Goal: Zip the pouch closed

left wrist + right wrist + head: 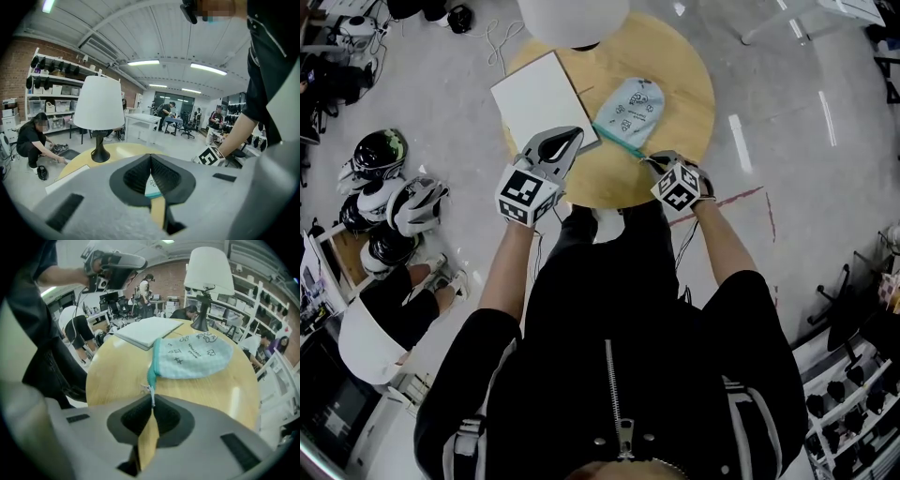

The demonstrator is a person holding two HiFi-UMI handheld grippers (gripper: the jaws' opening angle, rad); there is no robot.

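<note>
A light blue pouch (633,108) with a teal zipper (619,141) lies on the round wooden table (675,75). My right gripper (652,161) sits at the zipper's near end. In the right gripper view the small metal zipper pull (150,391) runs into the shut jaws of the right gripper (153,404), with the pouch (194,355) just beyond. My left gripper (572,141) hovers by the zipper's other end, over the corner of a white board (542,98). The left gripper (150,157) has its jaws shut with nothing in them; the pouch's teal edge (152,186) shows below them.
A white-shaded lamp (574,19) stands at the table's far edge. Helmets (380,155) lie on the floor to the left, and a crouching person (375,328) is nearby. Shelves stand at the lower right. The table's near edge is right by my body.
</note>
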